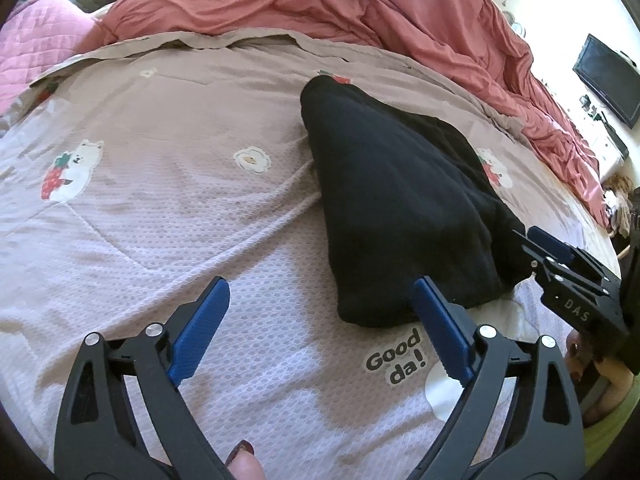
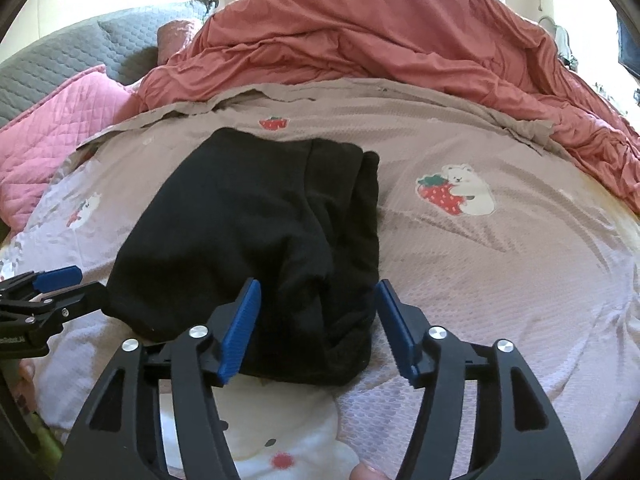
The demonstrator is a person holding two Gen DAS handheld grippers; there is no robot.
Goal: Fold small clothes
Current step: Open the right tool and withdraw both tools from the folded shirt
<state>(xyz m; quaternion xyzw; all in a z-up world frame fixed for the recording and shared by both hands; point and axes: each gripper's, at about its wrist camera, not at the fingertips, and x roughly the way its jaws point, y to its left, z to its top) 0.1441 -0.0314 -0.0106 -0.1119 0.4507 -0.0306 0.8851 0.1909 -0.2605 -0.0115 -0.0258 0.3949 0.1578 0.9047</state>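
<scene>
Left wrist view: the left tongs (image 1: 320,312) stand wide apart at the bottom of the frame, holding nothing, above the mauve bedspread (image 1: 160,220). The folded black garment (image 1: 400,208) lies right of centre, its near edge by the right-hand blue pad. The right tongs (image 1: 560,256) enter at the right edge.

Right wrist view: the right tongs (image 2: 318,312) are spread apart over the near edge of the black garment (image 2: 248,220), centre frame. The left tongs (image 2: 60,280) show at left. A red duvet (image 2: 380,40) fills the top.

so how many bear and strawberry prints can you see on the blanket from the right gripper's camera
2 clear ones: one bear hugging a strawberry right of the black garment, another small bear print left of it. More may be hidden under the garment.
</scene>
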